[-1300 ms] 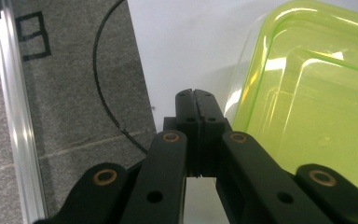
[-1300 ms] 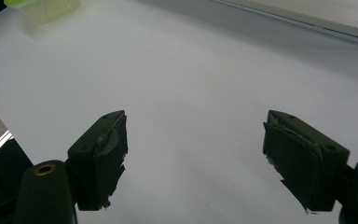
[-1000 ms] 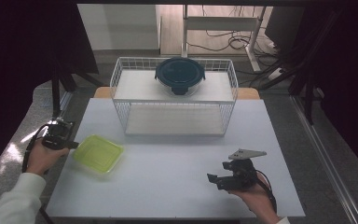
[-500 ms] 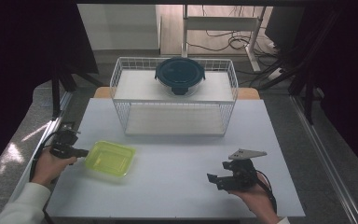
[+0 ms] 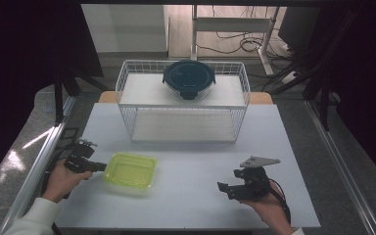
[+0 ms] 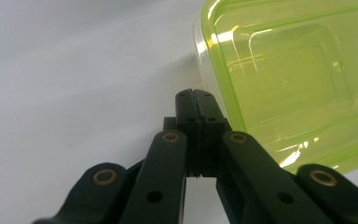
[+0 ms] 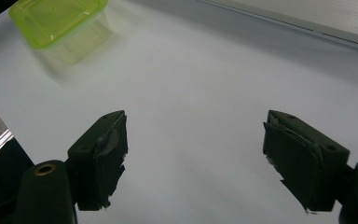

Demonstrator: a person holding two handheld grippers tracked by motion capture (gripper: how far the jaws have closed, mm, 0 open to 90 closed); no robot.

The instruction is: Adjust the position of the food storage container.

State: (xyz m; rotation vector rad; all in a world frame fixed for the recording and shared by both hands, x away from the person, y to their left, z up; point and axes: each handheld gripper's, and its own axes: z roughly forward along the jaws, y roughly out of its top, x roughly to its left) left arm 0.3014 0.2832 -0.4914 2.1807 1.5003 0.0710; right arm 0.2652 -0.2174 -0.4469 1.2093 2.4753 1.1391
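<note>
A translucent green container [image 5: 129,170] sits on the white table [image 5: 196,152] at the front left. My left gripper [image 5: 99,167] is shut with nothing between its jaws, and its tip touches the container's left edge. In the left gripper view the closed jaws [image 6: 195,95] lie right beside the green container [image 6: 284,79]. My right gripper [image 5: 225,188] rests at the front right with its jaws wide open and nothing between them. In the right gripper view the open gripper [image 7: 196,154] points across bare table toward the green container [image 7: 58,21], far off.
A white wire basket [image 5: 183,120] stands at the back middle of the table. A dark round lidded container [image 5: 189,78] sits on top of it. Metal rails run along both table sides.
My left gripper moved right across the table, and the green container slid right with it. The right gripper stayed still.
</note>
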